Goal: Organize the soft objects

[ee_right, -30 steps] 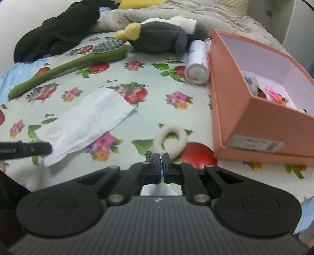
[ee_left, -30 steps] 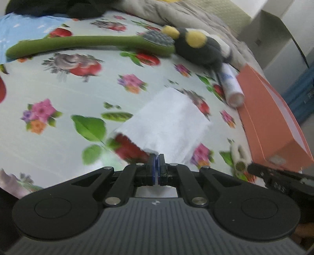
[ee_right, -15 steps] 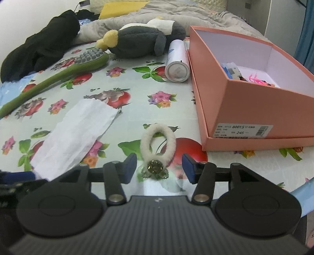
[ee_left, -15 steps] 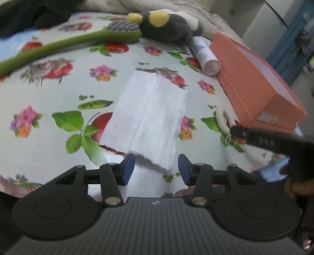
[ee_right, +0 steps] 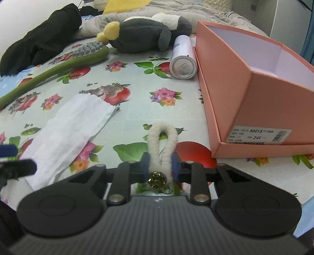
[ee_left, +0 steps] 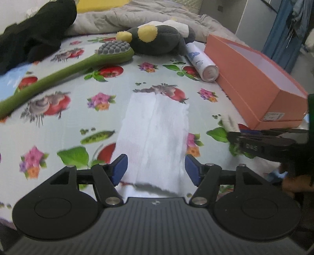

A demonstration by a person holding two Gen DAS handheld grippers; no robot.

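A white tissue (ee_left: 155, 135) lies flat on the flowered sheet (ee_left: 58, 117); it also shows in the right wrist view (ee_right: 68, 133). My left gripper (ee_left: 156, 169) is open, its blue pads either side of the tissue's near end. My right gripper (ee_right: 160, 166) is shut on a fluffy white hair tie (ee_right: 162, 137) with a gold bead, squeezing it into a narrow loop. A grey and yellow plush toy (ee_right: 143, 35) lies at the back. The orange box (ee_right: 255, 94) stands open to the right.
A long green brush (ee_left: 64, 68) lies at the left. A white spray can (ee_right: 183, 58) lies against the box. Black clothing (ee_right: 39, 43) and a grey blanket (ee_left: 137, 17) are at the back. The right gripper's arm (ee_left: 265, 145) shows in the left wrist view.
Both grippers opened half a second ago. The left has opened wider around the tissue's end. The right has since shut on the hair tie.
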